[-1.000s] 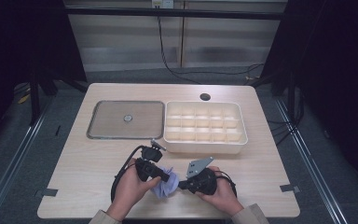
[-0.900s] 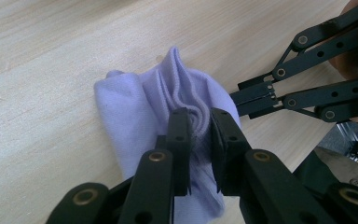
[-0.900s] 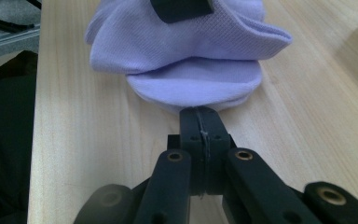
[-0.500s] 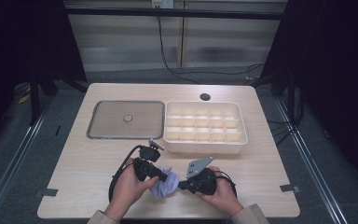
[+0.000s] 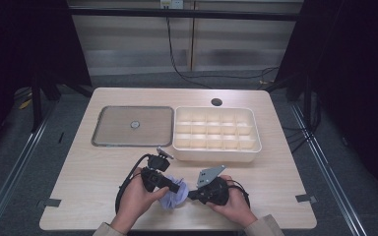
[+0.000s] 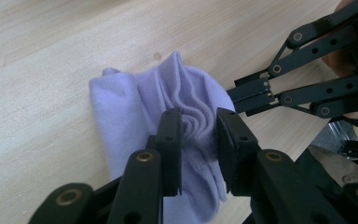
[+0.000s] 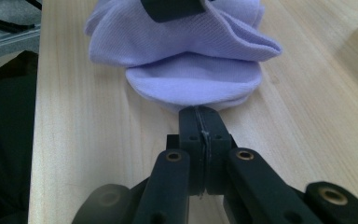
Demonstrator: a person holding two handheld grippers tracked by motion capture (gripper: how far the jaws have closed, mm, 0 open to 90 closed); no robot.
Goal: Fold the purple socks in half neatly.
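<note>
Two grippers on a crumpled lilac cloth sock (image 6: 168, 116)

Left gripper (image 6: 198, 133) jaws, lately opening, loosely straddled its bunched folds at lower centre; right gripper (image 7: 200, 123) jaws were pinched together at its edge; both hands unmoved.

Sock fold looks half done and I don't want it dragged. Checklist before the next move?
1. Right gripper has the sock edge: ok, jaws shut at its hem.
2. Left gripper let go: cannot tell. Its jaws have just been opening, and a bunched fold sits between them.
3. Sock fully on the table: ok, lying flat apart from the bunch.
4. Box compartments free: ok, they look empty in the high view.
5. Way from sock to box: ok, nothing lies between them.
</note>
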